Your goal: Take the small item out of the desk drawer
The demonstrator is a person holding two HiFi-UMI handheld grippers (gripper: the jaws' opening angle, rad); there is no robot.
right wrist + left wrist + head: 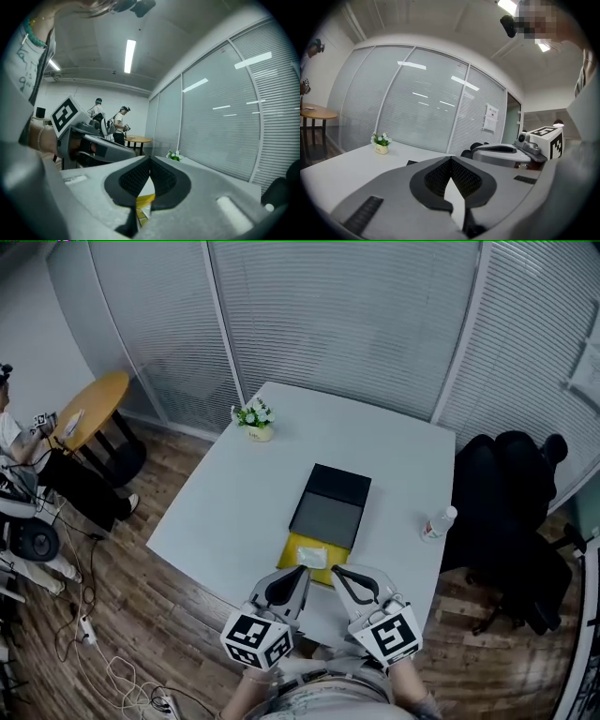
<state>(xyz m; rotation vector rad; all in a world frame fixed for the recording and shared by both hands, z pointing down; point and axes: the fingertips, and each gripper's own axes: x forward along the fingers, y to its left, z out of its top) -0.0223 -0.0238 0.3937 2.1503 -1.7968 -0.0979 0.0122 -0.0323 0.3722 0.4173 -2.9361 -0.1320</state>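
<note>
On the white table (pixel 234 502) lies a dark grey desk drawer unit (pixel 330 505). Its yellow drawer (pixel 298 545) is pulled out toward me. A small white item (pixel 312 556) lies inside the drawer. My left gripper (pixel 303 571) and right gripper (pixel 336 571) hover side by side just in front of the drawer, tips pointing at it. Both are shut with nothing between the pads. A strip of the yellow drawer (pixel 144 201) shows below the right gripper (pixel 150 159). The left gripper (pixel 451 159) points across the table.
A small potted plant (pixel 254 420) stands at the table's far edge and a water bottle (pixel 437 523) near the right edge. A black chair with a jacket (pixel 506 512) is on the right. On the left are a round wooden table (pixel 94 409), a person (pixel 19 451) and floor cables (pixel 103 662).
</note>
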